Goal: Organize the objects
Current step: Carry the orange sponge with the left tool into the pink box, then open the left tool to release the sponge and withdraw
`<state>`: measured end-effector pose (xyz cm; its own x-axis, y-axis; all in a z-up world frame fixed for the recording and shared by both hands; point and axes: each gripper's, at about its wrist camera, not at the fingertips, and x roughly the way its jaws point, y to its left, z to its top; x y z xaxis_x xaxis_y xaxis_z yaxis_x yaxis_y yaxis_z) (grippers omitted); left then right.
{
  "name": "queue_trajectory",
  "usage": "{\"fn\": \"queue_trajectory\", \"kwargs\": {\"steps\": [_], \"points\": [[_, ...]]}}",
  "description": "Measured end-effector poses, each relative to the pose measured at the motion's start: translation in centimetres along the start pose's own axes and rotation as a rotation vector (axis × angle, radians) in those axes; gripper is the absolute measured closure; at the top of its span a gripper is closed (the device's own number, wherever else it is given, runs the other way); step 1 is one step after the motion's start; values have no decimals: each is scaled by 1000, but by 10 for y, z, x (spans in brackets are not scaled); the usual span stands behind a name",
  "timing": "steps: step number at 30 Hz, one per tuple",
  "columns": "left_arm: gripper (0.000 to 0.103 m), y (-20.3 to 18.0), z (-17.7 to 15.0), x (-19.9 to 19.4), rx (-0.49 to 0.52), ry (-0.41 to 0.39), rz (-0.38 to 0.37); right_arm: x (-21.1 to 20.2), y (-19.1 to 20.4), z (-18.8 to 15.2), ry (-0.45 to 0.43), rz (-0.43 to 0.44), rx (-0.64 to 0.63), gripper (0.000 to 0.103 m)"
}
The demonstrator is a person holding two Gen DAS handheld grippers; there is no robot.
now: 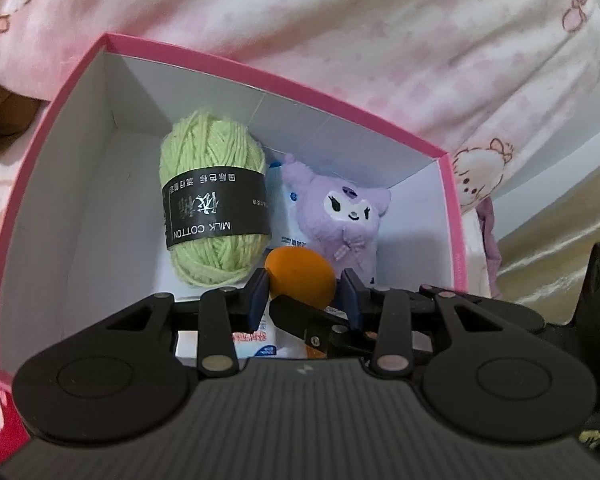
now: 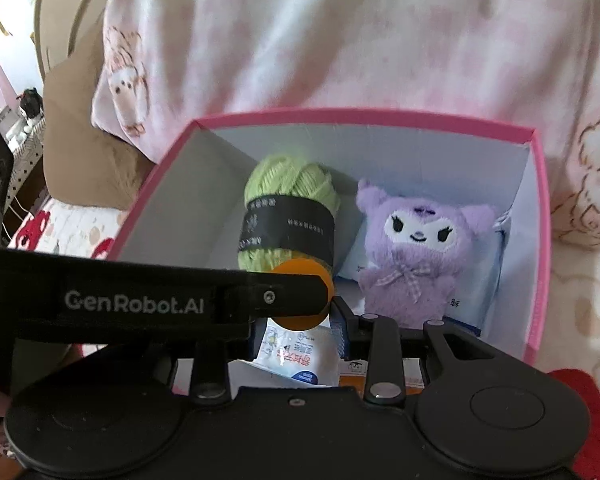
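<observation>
Both sets of jaws were pinched on the orange ball, left gripper crossing right gripper, low inside the pink box before the green yarn and purple plush; releasing gently together seemed wise.

Both wrist views are softly and evenly lit, fairly bright, with no hard glare; the white inside of the pink box carries only a faint grey shade in its left corner. Fisheye bending curves the box rim and darkens the corners (most in the right wrist view); the pink blanket there is smeared with blur, washed pale, while the green yarn label stays readable in the left.
</observation>
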<state>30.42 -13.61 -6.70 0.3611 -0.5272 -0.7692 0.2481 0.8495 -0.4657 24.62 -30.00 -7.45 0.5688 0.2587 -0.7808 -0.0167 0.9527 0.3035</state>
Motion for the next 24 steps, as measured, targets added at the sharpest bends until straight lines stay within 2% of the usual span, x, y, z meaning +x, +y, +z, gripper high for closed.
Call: {"fn": "queue_trajectory", "kwargs": {"steps": [2, 7, 15, 20, 24], "points": [[66, 0, -1, 4, 35, -2, 5, 7, -1, 0, 16, -3, -1, 64], [66, 9, -1, 14, 2, 21, -10, 19, -3, -1, 41, -27, -14, 63], [70, 13, -4, 25, 6, 44, 10, 18, -10, -6, 60, 9, 12, 61], [71, 12, -4, 22, 16, 20, 29, 17, -11, -6, 33, 14, 5, 68], [72, 11, -3, 13, 20, -3, 23, 20, -5, -6, 9, -60, -45, 69]]}}
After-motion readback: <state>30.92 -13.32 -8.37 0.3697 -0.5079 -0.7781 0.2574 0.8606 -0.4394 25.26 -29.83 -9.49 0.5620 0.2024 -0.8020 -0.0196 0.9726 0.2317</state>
